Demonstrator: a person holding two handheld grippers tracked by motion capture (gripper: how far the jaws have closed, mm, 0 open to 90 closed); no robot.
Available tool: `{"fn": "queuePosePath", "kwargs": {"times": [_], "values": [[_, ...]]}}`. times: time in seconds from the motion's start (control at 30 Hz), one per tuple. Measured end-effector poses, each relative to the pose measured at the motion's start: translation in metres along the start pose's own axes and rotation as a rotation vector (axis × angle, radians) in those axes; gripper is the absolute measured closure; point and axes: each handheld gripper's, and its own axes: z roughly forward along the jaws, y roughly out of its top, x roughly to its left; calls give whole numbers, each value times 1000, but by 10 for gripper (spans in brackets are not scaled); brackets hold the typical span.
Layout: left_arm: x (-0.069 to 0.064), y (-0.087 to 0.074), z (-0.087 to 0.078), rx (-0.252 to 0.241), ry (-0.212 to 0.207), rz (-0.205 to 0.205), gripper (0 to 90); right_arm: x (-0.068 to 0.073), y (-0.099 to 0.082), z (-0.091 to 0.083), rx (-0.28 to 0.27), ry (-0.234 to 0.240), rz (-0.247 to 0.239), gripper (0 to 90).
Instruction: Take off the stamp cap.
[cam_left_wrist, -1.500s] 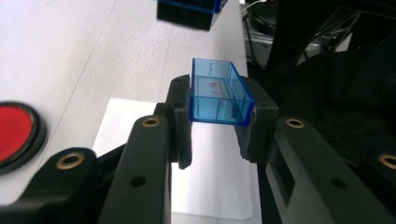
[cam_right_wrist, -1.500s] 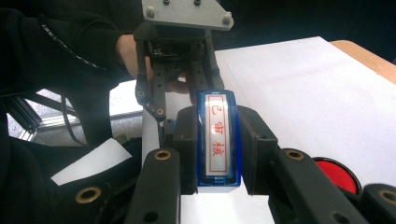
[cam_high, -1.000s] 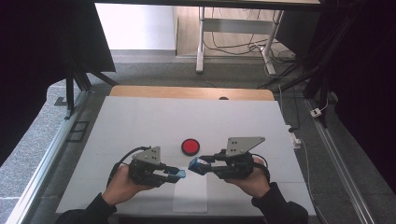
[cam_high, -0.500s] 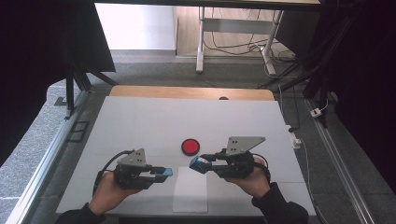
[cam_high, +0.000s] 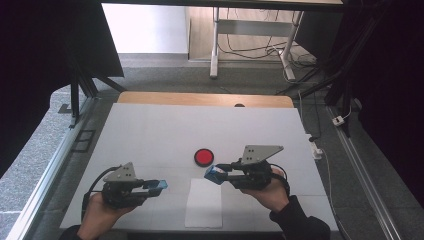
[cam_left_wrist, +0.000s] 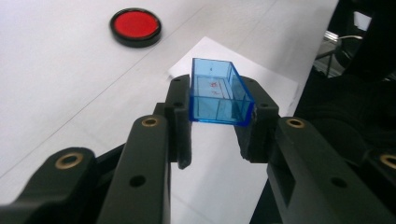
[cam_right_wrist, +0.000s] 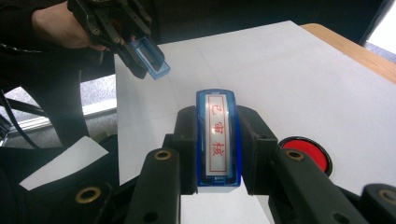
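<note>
Right gripper (cam_right_wrist: 216, 140) clamped on blue stamp (cam_right_wrist: 217, 140) reading "已审核" in red; left gripper (cam_left_wrist: 217, 119) pinching its blue cap (cam_left_wrist: 217, 95).

A white table top (cam_high: 150, 135) spans the middle of the high view, with a wooden edge (cam_high: 200, 99) along its far side. A round red pad in a black rim (cam_high: 203, 157) lies at centre, and a white sheet of paper (cam_high: 204, 204) lies below it, apart. Cables (cam_high: 240, 47) trail on the floor at upper centre.
</note>
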Motion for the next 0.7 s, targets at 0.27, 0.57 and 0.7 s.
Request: {"fn": "queuePosePath", "kwargs": {"times": [0.27, 0.57, 0.7], "values": [[0, -20, -17, -15, 60, -50, 682, -2, -1, 1, 6, -10, 21, 715], [1, -37, -30, -17, 101, -112, 681, -3, -2, 1, 10, -22, 22, 714], [2, -43, -35, -16, 117, -139, 681, -4, -2, 1, 10, -28, 21, 714]]}}
